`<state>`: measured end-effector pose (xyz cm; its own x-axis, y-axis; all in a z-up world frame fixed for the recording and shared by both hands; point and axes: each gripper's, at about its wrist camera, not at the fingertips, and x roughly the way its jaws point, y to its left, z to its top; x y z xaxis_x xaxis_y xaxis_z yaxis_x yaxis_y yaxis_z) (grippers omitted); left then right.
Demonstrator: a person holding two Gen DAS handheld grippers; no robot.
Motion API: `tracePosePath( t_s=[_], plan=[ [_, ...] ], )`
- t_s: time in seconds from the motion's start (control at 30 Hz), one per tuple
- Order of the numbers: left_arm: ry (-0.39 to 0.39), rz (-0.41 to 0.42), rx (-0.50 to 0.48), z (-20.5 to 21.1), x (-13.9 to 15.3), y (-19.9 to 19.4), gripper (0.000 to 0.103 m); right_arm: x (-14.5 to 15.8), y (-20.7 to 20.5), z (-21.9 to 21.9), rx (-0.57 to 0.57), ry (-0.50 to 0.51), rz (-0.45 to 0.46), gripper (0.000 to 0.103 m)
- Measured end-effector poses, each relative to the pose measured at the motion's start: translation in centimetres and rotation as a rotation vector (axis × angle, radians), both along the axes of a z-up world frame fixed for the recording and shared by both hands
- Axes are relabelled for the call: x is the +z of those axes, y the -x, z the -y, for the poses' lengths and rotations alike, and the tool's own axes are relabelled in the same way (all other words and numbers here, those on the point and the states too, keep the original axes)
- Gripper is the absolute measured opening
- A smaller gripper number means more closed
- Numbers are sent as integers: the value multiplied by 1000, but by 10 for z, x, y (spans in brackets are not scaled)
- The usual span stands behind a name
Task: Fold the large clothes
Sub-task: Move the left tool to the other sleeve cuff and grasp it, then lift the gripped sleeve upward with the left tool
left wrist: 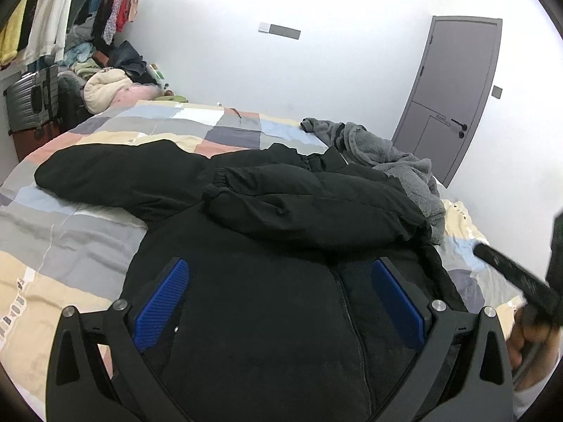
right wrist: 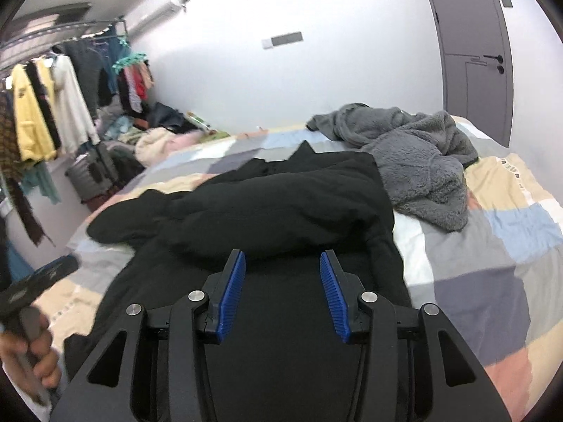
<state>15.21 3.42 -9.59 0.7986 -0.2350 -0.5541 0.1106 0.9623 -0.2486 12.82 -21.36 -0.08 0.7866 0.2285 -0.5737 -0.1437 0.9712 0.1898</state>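
Observation:
A large black jacket (left wrist: 267,316) lies front up on the bed, its zip running down the middle. One sleeve (left wrist: 316,207) is folded across the chest; the other sleeve (left wrist: 116,172) lies out to the left. My left gripper (left wrist: 281,270) is open and empty, hovering over the jacket's lower body. My right gripper (right wrist: 282,263) is open and empty above the jacket (right wrist: 281,204), near the folded sleeve. The right gripper also shows at the right edge of the left wrist view (left wrist: 513,274).
A grey fleece garment (right wrist: 415,154) lies crumpled on the bed beyond the jacket. The patchwork bedsheet (right wrist: 492,246) covers the bed. A clothes rack (right wrist: 52,112), a suitcase (left wrist: 31,98) and piled clothes (left wrist: 105,84) stand at the left. A grey door (left wrist: 454,98) is at the right.

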Motion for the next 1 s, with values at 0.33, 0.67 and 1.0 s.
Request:
tracePosePath(
  t_s=[0.33,0.67,1.0],
  plan=[
    [19,-26,96,-80,16,-4,103,5,64,-9,-9,-25,79,49],
    [107,-118,234,-242,20,-100,103,3,74,-7,-110,-13,92,72],
    [377,-180,401,-382,-67,-178,103,-7,47,-21,-155,23,31,89]
  ],
)
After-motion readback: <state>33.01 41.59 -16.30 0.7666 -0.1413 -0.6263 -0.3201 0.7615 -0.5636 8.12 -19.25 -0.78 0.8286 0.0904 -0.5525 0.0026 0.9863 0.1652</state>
